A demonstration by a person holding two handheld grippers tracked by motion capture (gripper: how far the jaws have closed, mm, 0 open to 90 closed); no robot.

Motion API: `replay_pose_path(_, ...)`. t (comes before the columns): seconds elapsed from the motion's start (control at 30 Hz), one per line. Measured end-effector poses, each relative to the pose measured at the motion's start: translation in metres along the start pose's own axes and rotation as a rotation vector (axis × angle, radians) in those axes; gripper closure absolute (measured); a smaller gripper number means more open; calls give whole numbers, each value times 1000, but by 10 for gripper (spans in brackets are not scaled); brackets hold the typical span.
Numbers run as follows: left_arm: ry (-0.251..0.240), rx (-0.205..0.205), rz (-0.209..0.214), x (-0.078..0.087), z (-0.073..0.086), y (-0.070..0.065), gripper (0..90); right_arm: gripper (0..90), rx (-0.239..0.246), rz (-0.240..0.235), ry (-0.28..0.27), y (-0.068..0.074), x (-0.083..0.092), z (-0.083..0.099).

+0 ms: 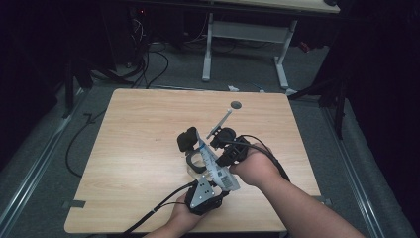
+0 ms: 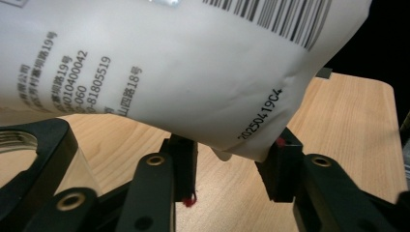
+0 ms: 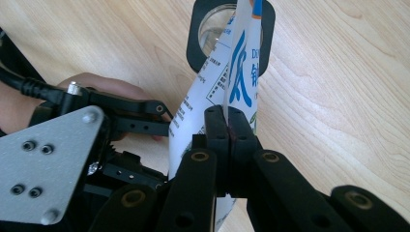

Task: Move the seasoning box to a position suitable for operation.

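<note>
A white pouch [image 1: 214, 166] with blue print and a barcode hangs tilted over a glass [image 1: 194, 161] set in a black holder [image 3: 196, 43]. My right gripper [image 3: 229, 130], seen above the table as [image 1: 218, 146], is shut on the pouch's thin edge. My left gripper [image 2: 232, 159] points up from the near table edge, under the pouch [image 2: 169, 72]. Its jaws stand apart. The pouch's lower corner hangs across the pad tips and touches the right pad [image 2: 283, 159]. The holder's black ring [image 2: 29, 145] lies left of those jaws.
A round grey disc [image 1: 236, 105] sits in the wooden tabletop [image 1: 133, 148] toward the far edge. A thin white rod [image 1: 221, 121] slants up beside the right gripper. Cables trail off the near edge and across the floor.
</note>
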State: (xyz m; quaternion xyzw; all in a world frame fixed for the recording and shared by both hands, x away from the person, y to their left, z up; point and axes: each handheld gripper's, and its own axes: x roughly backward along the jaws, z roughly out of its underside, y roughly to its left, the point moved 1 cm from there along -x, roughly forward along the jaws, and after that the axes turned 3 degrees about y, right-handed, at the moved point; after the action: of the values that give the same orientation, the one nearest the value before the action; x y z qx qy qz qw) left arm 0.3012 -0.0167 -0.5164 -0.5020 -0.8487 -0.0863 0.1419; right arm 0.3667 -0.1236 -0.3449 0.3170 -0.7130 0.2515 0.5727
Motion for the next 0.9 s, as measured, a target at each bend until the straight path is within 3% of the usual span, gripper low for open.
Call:
replay_pose_path(0.17, -9, 37, 7, -2, 0, 7, 410, 900, 11, -14, 2, 4, -2, -2)
replay_pose_path(0.3, -10, 56, 11, -5, 0, 10, 390, 900, 12, -16, -2, 7, -2, -4)
replay_pose_path(0.53, -43, 44, 21, -3, -2, 8, 480, 900, 24, -22, -16, 7, -1, -6)
replay_pose_path(0.9, -19, 44, 10, 0, -3, 5, 555, 900, 5, -2, -8, 3, -3, -3)
